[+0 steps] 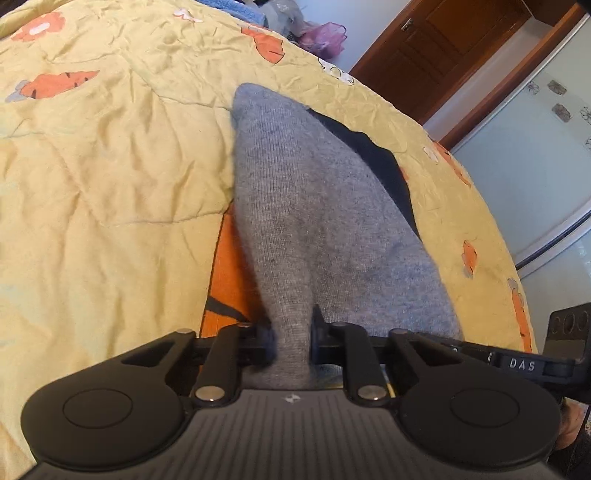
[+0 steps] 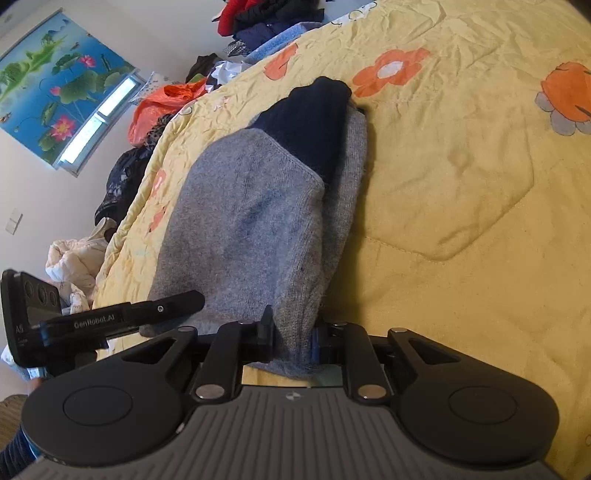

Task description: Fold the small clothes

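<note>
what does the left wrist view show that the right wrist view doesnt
Only the left wrist view: a brown wooden door and a pale panel with flower decals beyond the bed.

Only the right wrist view: a lotus picture on the wall, piled clothes, an orange bag, and the left claw seen from the side.

Both: the grey garment with its dark navy part, pinched in each view's own claw, on the yellow quilt.
</note>
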Demonstrator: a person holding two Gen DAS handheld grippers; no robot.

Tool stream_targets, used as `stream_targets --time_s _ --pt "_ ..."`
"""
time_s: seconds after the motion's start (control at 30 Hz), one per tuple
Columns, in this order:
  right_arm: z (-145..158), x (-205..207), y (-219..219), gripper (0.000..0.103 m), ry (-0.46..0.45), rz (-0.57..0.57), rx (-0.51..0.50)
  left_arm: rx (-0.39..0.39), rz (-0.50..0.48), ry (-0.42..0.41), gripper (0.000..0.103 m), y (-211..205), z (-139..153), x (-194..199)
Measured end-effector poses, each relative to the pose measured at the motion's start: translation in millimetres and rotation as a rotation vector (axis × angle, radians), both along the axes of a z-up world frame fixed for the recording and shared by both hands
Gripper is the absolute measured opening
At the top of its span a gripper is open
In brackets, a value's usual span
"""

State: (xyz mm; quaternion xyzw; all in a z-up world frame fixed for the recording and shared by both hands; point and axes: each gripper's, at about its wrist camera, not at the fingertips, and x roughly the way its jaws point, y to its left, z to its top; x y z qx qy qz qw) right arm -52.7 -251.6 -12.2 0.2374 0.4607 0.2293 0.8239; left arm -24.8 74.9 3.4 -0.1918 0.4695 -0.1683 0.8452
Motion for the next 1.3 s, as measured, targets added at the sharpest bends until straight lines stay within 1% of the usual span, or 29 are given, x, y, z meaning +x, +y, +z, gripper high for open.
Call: stream_targets --time_s 0.07,0.1,0.17,0.2,0.23,0.27,0.3,0.33,0.37,0.4,0.43,0.5,0.53,0.57,0.63,0.7,0.73,0.8,0.87,0.9,0.93,1.03,1.1,1.17,1.2,1.27,1.3 --pt "11 -10 5 0.023 -0.04 0.037 -0.036 0.046 -0.021 -0.033 0.012 -3 12 -11" --pt "19 -15 5 0.023 -0.063 0.062 -0.039 0.066 -0.043 -0.05 0.012 -4 16 -17" --pt "28 -27 1 0.023 -0.085 0.075 -0.032 0.122 -0.089 -0.067 0.012 -6 15 -26" --pt "28 -30 -1 0.023 -0.084 0.069 -0.042 0.164 -0.104 -0.08 0.014 -10 10 -30" --pt "24 -31 -1 0.023 -0.085 0.076 -0.067 0.194 -0.115 -0.099 0.017 -12 8 -35" --pt "18 -31 0 0.024 -0.08 0.083 -0.088 0.218 -0.116 -0.127 0.017 -13 11 -42" --pt "14 -30 0 0.031 -0.068 0.075 -0.091 0.238 -0.111 -0.145 0.024 -13 16 -47" --pt "13 -29 -2 0.039 -0.056 0.056 -0.079 0.264 -0.103 -0.161 0.033 -13 23 -51" --pt "17 -30 -4 0.042 -0.061 0.038 -0.064 0.301 -0.088 -0.197 0.037 -11 33 -57" --pt "25 -31 -7 0.049 -0.094 0.024 -0.045 0.342 -0.065 -0.259 0.049 -11 45 -63" --pt "34 -31 -11 0.054 -0.138 0.002 -0.031 0.387 -0.046 -0.334 0.073 -13 56 -67" --pt "54 -20 -15 0.055 -0.217 -0.063 -0.034 0.459 -0.031 -0.475 0.095 -26 70 -64" --pt "62 -8 -15 0.055 -0.24 -0.092 -0.039 0.473 -0.039 -0.52 0.095 -34 72 -58" --pt "69 6 -12 0.055 -0.256 -0.108 -0.04 0.48 -0.051 -0.531 0.095 -44 69 -48" --pt "81 35 1 0.055 -0.288 -0.12 -0.043 0.48 -0.082 -0.486 0.094 -63 55 -22" --pt "84 67 18 0.057 -0.28 -0.088 -0.021 0.489 -0.122 -0.457 0.094 -81 38 -3" --pt "82 82 27 0.057 -0.261 -0.068 -0.018 0.509 -0.139 -0.447 0.093 -89 29 3" --pt "70 110 40 0.057 -0.189 -0.05 -0.049 0.56 -0.162 -0.412 0.094 -100 10 10" --pt "43 133 51 0.055 -0.064 -0.046 -0.139 0.575 -0.156 -0.414 0.096 -102 3 12" --pt "31 139 53 0.055 -0.039 -0.042 -0.163 0.575 -0.152 -0.409 0.096 -102 3 12" --pt "28 138 51 0.055 -0.089 -0.04 -0.151 0.572 -0.15 -0.403 0.096 -101 3 13" --pt "24 140 48 0.055 -0.055 -0.064 -0.118 0.572 -0.155 -0.405 0.097 -100 2 14" --pt "25 139 51 0.055 -0.073 -0.039 -0.143 0.574 -0.155 -0.407 0.097 -101 1 13" --pt "29 134 53 0.055 -0.097 -0.029 -0.166 0.574 -0.153 -0.407 0.097 -101 2 11" --pt "31 129 51 0.054 -0.108 -0.042 -0.168 0.574 -0.152 -0.407 0.097 -101 1 12" --pt "41 116 47 0.057 -0.13 -0.09 -0.168 0.573 -0.15 -0.41 0.097 -100 1 12" --pt "45 106 44 0.057 -0.159 -0.097 -0.154 0.572 -0.149 -0.412 0.097 -100 1 11"
